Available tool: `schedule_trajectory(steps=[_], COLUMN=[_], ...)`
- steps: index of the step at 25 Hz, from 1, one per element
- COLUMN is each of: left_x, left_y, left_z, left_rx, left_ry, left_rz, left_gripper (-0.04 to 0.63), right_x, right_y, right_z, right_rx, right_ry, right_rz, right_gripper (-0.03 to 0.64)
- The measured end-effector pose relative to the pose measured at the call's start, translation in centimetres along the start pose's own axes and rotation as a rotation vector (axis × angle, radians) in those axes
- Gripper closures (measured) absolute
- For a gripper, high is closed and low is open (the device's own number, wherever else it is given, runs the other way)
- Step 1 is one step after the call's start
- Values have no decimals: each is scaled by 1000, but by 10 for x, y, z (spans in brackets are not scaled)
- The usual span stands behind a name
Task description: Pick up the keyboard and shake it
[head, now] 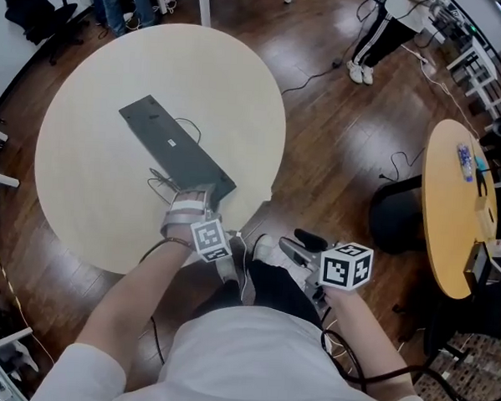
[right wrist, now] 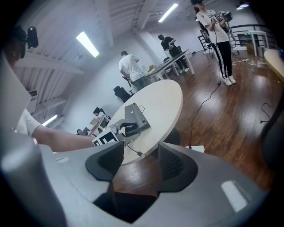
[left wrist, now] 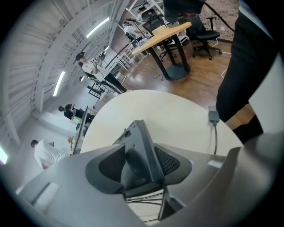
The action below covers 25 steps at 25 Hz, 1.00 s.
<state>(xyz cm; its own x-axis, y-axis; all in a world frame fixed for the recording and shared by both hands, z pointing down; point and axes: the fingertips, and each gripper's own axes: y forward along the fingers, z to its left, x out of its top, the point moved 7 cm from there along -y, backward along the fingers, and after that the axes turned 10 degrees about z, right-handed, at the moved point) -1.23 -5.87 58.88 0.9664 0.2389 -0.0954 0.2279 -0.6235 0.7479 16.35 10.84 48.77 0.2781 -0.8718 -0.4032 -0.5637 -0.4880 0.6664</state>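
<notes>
Found the keyboard [head: 176,147] lying flat on the round bench [head: 83,203], long axis diagonal, far end toward the upper left, near end at the person's edge. Saw the left hand-held gripper [head: 199,198] angled down, jaws spread around that near end. Saw the right hand-held gripper [head: 309,240] off the bench, over the floor, jaws drawn together, empty.

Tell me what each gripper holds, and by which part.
Nothing seems gripped. The keyboard lies with its near end inside the left gripper, pads apparently off it. The right gripper is empty.
</notes>
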Motion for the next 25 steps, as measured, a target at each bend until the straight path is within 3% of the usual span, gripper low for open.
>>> schedule_trajectory(steps=[6,9,12,14,16,20,25], left_x=[8,9,10,9,13,33,57], left_y=[8,10,4,-10,-35,-117,-233], left_z=[-7,-5,6,15,25,31,-5], left_rx=[-150,-267,-302,-315,-324,-347,-314], left_ry=[-12,-78,-180,-278,-430,-769,-1060], left_rz=[40,70,89,92,64,-76,-226], left_gripper=[343,337,337,337,337,340,350], right_x=[-6,-3,3,8,12,13,0], right_y=[-13,-19,-29,-36,-44,-69,-98], right_z=[-11,-17,-25,-28,-33,-45,-44], right_rx=[9,27,57,85,110,162,266], right_ry=[-41,-88,-139,-186,-261,-451,-646], right_rz=[23,38,46,59,84,170,268], right_gripper=[371,371,371,371,371,370,356])
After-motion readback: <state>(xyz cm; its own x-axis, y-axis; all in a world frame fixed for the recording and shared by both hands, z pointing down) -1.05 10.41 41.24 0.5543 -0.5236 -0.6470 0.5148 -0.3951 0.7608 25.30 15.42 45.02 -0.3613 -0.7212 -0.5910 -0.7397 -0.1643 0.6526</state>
